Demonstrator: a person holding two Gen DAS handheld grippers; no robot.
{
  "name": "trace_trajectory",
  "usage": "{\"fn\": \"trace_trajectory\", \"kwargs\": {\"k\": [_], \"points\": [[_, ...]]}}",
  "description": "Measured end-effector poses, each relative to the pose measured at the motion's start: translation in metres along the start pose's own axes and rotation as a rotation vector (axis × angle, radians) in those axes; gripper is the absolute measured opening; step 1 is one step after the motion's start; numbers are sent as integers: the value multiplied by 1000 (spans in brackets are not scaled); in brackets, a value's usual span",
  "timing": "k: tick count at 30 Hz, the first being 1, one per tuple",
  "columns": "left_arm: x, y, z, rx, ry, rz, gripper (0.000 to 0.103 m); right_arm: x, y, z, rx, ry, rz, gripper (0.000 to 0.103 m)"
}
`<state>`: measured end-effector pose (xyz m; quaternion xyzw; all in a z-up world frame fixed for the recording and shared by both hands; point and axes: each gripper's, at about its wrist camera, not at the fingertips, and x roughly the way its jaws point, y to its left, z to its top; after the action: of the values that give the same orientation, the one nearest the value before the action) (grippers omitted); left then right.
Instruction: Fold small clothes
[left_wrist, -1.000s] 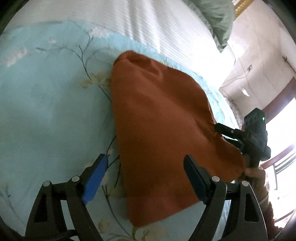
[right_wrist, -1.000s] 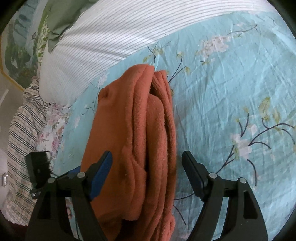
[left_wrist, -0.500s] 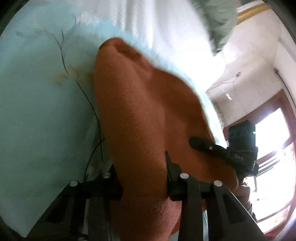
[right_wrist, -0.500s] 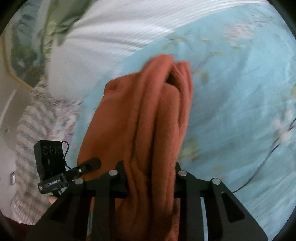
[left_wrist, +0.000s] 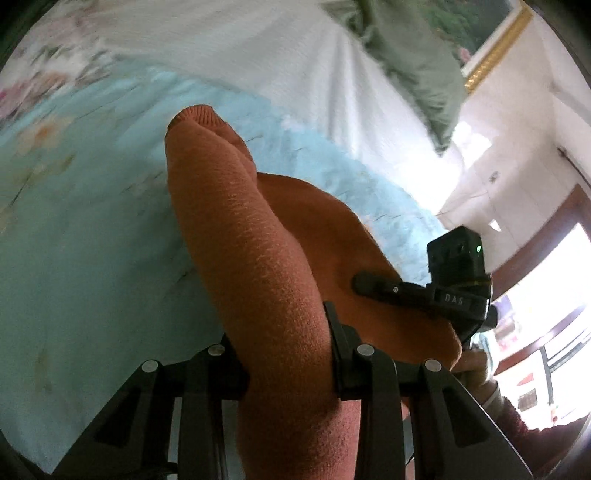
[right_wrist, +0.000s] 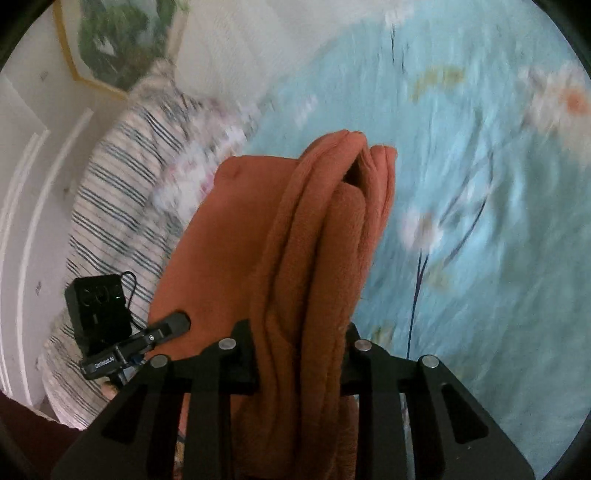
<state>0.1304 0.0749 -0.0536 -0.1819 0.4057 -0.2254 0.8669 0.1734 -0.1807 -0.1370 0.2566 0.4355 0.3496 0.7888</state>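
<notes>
My left hand-held gripper (left_wrist: 286, 354) and right hand-held gripper (right_wrist: 301, 354) both pinch the orange cloth (left_wrist: 258, 266); only my right view shows its folded layers.

Garment (left_wrist: 258, 266) above bedsheet (left_wrist: 92, 240); pillow (left_wrist: 288, 62) behind; striped cloth (right_wrist: 122, 192) left.

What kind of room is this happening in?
Most likely a bedroom: the orange garment is held over a bed with a floral blue sheet, with a green pillow at its far end and a framed picture on the wall.
</notes>
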Motion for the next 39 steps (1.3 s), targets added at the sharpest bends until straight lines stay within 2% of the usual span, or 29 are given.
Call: {"fn": "trace_trajectory", "kwargs": {"k": [2,6,8,10,15,16,19,20,23,27,29,31,33,35,39], "points": [[15,19,-12,-65,45,18,32,2,-5,-2,16,-4,-8,28],[32,37,-20,-133,71,-35,41,3,-2,-3,3,-5,-40,29],[35,42,-16,-142,76,-30,55,3,-3,-3,7,-7,-40,30],[35,49,-5,-148,66,-15,59,5,-1,-4,12,-10,-50,37],[38,81,39,-211,4,27,59,2,-2,-9,2,-14,-67,39],[45,87,51,-220,-3,35,56,1,-3,-9,-1,-12,-70,39],[66,99,79,-250,5,21,33,-1,-2,-10,-13,-7,-82,39],[71,102,87,-247,9,22,30,-1,-2,-10,-16,-6,-85,39],[77,112,111,-212,-3,55,24,-6,2,-11,-36,-15,-102,39],[65,110,148,-176,-85,148,21,-24,7,-12,-36,-61,-155,41],[51,117,156,-189,-126,164,21,-36,14,-11,-46,-100,-173,41],[39,116,155,-199,-153,172,22,-46,24,-9,-69,-139,-195,41],[30,117,145,-192,-155,178,26,-53,32,-5,-79,-166,-204,43],[27,120,129,-201,-122,170,40,-59,37,-3,-83,-186,-183,42],[32,123,104,-219,-80,149,49,-63,45,1,-84,-199,-154,42]]}}
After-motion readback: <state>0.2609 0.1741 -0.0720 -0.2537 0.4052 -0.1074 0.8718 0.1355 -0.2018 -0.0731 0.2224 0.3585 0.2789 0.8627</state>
